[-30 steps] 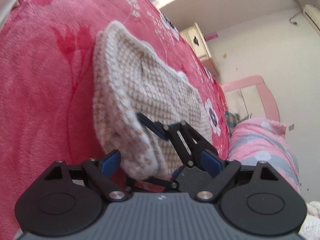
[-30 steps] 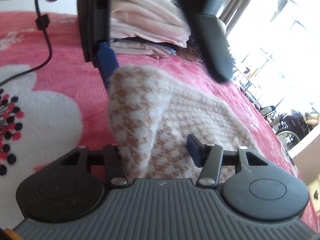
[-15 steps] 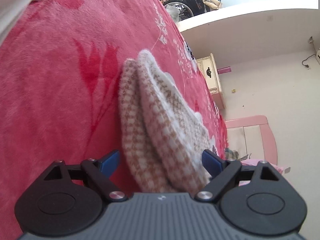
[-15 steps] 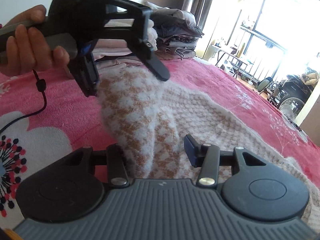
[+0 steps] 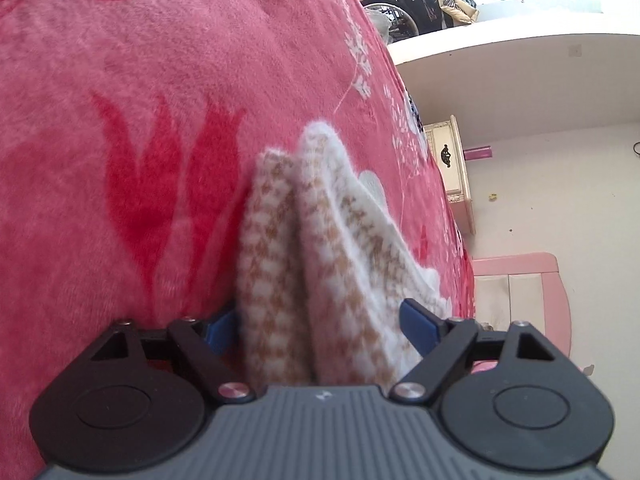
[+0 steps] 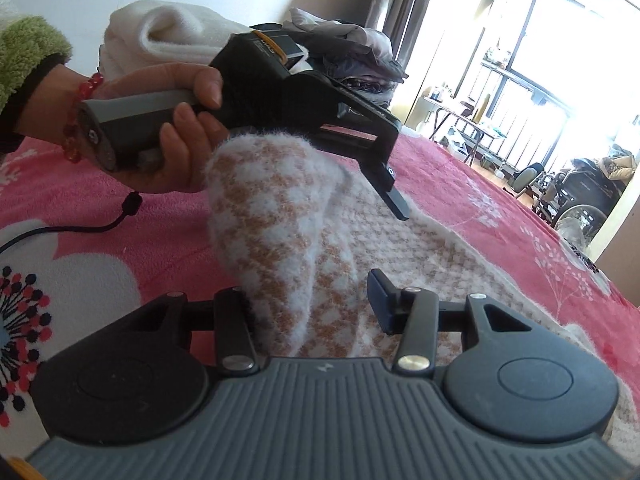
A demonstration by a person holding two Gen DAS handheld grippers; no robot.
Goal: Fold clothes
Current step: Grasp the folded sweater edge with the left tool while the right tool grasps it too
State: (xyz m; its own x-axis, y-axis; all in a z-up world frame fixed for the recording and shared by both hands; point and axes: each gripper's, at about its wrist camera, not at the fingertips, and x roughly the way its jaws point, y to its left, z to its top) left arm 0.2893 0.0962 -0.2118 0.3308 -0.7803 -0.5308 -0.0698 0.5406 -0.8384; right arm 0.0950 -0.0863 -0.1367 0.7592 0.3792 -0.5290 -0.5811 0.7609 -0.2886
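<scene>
1. A fuzzy knit garment [image 6: 280,216], white with a tan houndstooth pattern, lies on a pink floral blanket [image 5: 120,160] spread over a bed; part of it lies flat and runs off to the right in the right wrist view.
2. Near both grippers the knit stands up in a doubled fold, two layers side by side, as the left wrist view shows.
3. The left gripper [image 5: 320,326] has that fold between its blue pads, and its jaws are closing. The left pad sits right at the knit's edge, while the right pad has only the knit's fuzzy edge beside it, with no squeeze showing, so no firm pinch yet.
4. The right wrist view shows the same tool from the side: a hand [image 6: 172,140] wraps its grey handle, with a red bead bracelet [image 6: 80,116] and a green fleece sleeve [image 6: 28,52] at the wrist. One black finger [image 6: 394,200] hangs just above the flat part of the knit.
5. The right gripper [image 6: 308,304] sits about half open around the near end of the fold. Its left finger is pushed into the fabric; its right pad stands off from the raised fold. Whether it truly grips cannot be told.
6. Stacks of folded laundry [image 6: 160,32] sit at the far edge of the bed, behind the hand.
</scene>
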